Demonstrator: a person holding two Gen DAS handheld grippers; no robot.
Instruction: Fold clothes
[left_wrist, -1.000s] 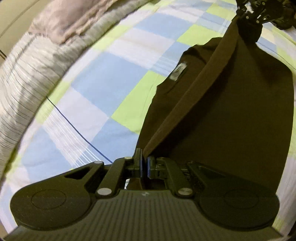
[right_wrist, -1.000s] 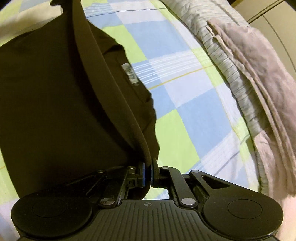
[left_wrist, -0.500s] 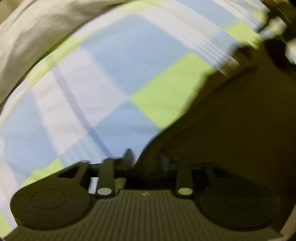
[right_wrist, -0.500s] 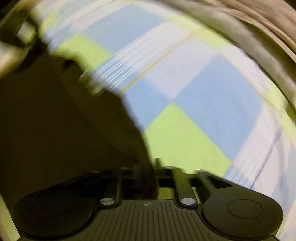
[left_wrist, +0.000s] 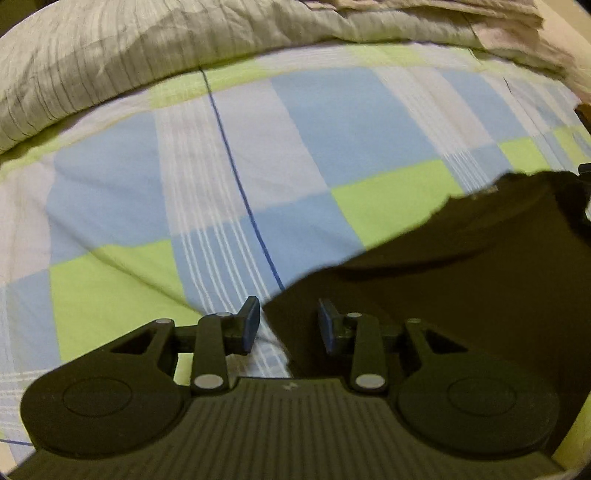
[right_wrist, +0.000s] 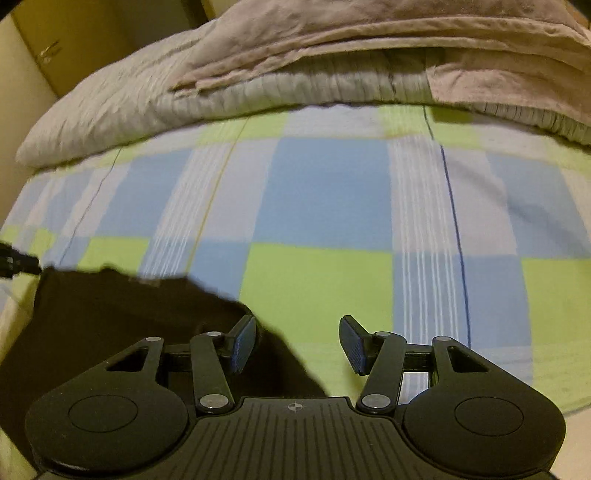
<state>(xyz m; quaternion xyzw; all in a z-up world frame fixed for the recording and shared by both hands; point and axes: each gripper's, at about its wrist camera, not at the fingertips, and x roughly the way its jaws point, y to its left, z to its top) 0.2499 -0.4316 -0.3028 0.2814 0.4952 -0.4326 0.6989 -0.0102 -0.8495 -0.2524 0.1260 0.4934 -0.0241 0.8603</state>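
A dark brown garment (left_wrist: 461, 266) lies flat on the checked bedsheet (left_wrist: 332, 122), filling the lower right of the left wrist view. It also shows in the right wrist view (right_wrist: 122, 314) at the lower left. My left gripper (left_wrist: 289, 325) is open, low over the garment's near left edge, holding nothing. My right gripper (right_wrist: 297, 343) is open, low over the garment's near right corner, holding nothing. Blue pads (right_wrist: 243, 345) face each other with a wide gap.
A striped grey duvet (left_wrist: 129, 55) is bunched along the far side of the bed, with a pinkish blanket (right_wrist: 369, 40) on top. A pale wall or cupboard (right_wrist: 55, 40) stands beyond at the left. The checked sheet (right_wrist: 325, 192) stretches between garment and duvet.
Both grippers were shut on the garment's edge, holding it up. They swung down and forward, laid it on the bed and opened, letting it go.
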